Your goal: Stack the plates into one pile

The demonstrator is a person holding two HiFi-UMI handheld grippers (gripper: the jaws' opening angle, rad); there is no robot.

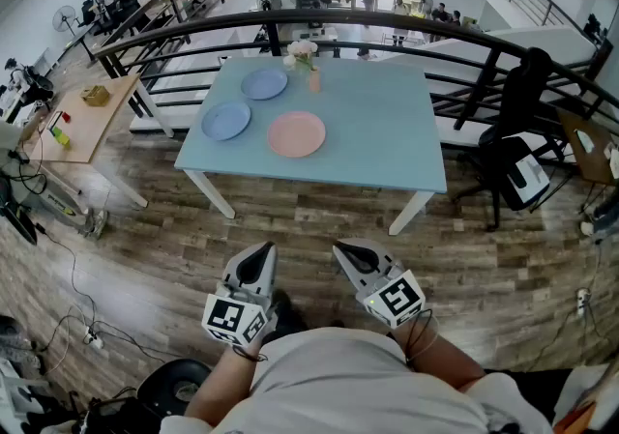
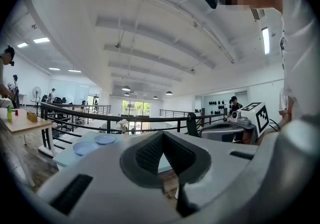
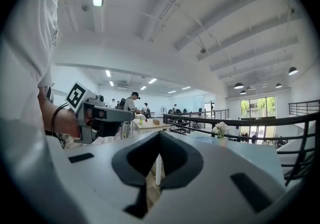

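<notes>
Three plates lie apart on the left half of the light-blue table [image 1: 387,132]: a blue plate [image 1: 264,84] at the back, a second blue plate [image 1: 226,121] nearer the left edge, and a pink plate [image 1: 296,133] to their right. Both grippers are held close to the person's body, well short of the table and over the wooden floor. The left gripper [image 1: 261,250] is shut and empty, and so is the right gripper [image 1: 340,250]. In the left gripper view the shut jaws [image 2: 162,134] point toward the two blue plates [image 2: 86,147]. The right gripper view shows shut jaws [image 3: 159,134].
A small vase of white flowers [image 1: 303,52] and an orange cup [image 1: 314,81] stand at the table's back edge. A black railing [image 1: 387,26] runs behind the table. A black office chair [image 1: 517,161] stands to the right, a wooden desk [image 1: 82,118] to the left.
</notes>
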